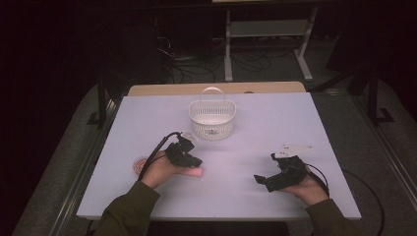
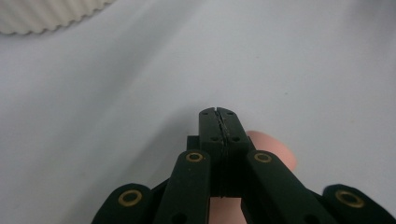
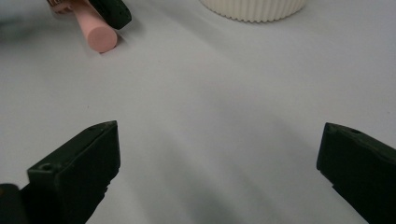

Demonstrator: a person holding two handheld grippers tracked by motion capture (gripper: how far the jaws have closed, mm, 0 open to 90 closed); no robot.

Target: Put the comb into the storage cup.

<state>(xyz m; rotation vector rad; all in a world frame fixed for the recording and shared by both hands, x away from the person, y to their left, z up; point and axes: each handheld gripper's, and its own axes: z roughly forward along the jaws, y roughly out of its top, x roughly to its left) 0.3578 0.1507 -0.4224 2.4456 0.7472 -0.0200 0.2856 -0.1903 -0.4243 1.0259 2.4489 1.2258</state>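
Observation:
My left gripper (image 1: 195, 162) (image 2: 218, 113) is shut, its two black pads pressed flat together with nothing between them. A pink cylinder (image 1: 195, 171) (image 2: 275, 148) lies on the white table just under and beside those jaws, its rounded end poking out to the right. The right gripper view catches the same pink cylinder (image 3: 96, 31) at its top left with a black jaw over it. My right gripper (image 1: 260, 179) (image 3: 219, 154) rests low at the table's right, jaws wide open and empty, pointing toward the left hand.
A white slatted basket (image 1: 212, 120) (image 2: 42, 14) (image 3: 252, 8) with a hoop handle stands at the table's far middle. A round pink patterned disc (image 1: 140, 165) lies left of the left hand. The white table (image 1: 275, 118) ends near the person's sleeves.

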